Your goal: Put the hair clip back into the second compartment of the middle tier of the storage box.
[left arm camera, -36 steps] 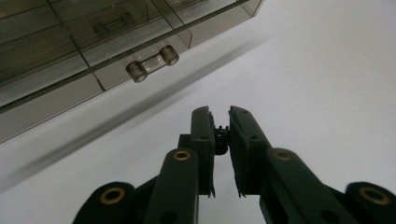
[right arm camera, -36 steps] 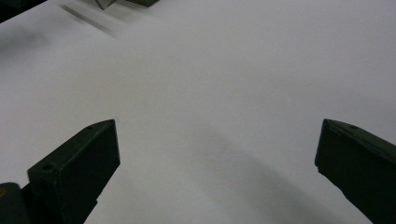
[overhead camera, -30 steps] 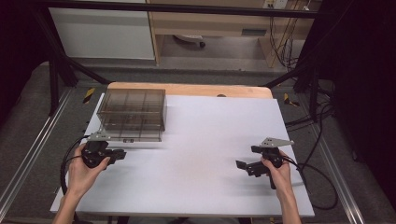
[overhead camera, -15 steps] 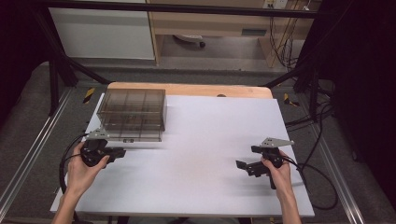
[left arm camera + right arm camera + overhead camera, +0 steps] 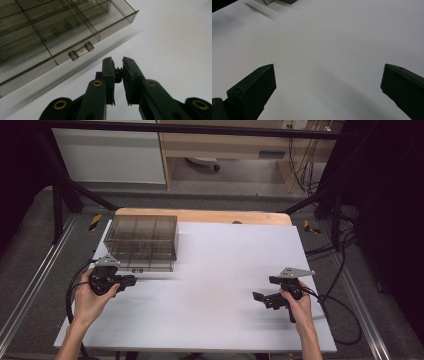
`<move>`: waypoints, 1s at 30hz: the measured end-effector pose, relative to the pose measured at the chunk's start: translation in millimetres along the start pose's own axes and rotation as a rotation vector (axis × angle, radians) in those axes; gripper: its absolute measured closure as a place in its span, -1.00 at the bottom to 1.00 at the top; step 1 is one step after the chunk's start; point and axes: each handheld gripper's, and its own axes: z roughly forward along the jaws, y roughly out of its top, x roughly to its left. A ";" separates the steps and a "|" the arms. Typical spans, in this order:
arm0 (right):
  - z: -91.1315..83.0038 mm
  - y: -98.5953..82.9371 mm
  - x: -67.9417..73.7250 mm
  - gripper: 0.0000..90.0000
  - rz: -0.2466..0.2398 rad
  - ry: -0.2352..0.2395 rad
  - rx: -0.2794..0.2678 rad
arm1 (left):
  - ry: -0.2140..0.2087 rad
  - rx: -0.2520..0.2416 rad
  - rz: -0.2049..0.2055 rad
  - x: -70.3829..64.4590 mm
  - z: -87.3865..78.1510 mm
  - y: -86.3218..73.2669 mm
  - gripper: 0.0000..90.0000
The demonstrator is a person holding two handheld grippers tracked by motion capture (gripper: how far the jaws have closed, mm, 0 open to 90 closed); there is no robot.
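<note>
A smoky see-through drawer box (image 5: 142,240) with several compartments stands at the table's far left. Its lowest drawer has a small clear handle (image 5: 81,51) facing the person. My left gripper (image 5: 131,281) is held just in front of that drawer. In the left gripper view, my left gripper (image 5: 117,61) has its jaws drawn together with nothing between them, a short way below and right of the handle. My right gripper (image 5: 264,289) hovers over bare white table at the near right. In the right gripper view, my right gripper (image 5: 328,70) is wide open and empty.
A white sheet (image 5: 225,270) covers the table, and a wooden strip (image 5: 200,216) shows along its far edge. Cables (image 5: 335,310) trail off the right side. A corner of the drawer box (image 5: 279,1) shows at the top edge of the right gripper view.
</note>
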 end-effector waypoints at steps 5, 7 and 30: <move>0.3 0.0 -0.2 -0.99 -0.003 0.001 0.001 | 0.001 -0.001 0.002 0.2 -0.8 1.7 0.76; 0.7 -0.2 -0.3 -0.99 -0.005 0.000 -0.001 | 0.002 -0.004 0.003 0.9 -1.2 2.4 0.76; -0.3 0.1 -0.5 -0.99 -0.003 0.000 -0.003 | 0.008 -0.019 0.000 5.7 -0.8 14.7 0.76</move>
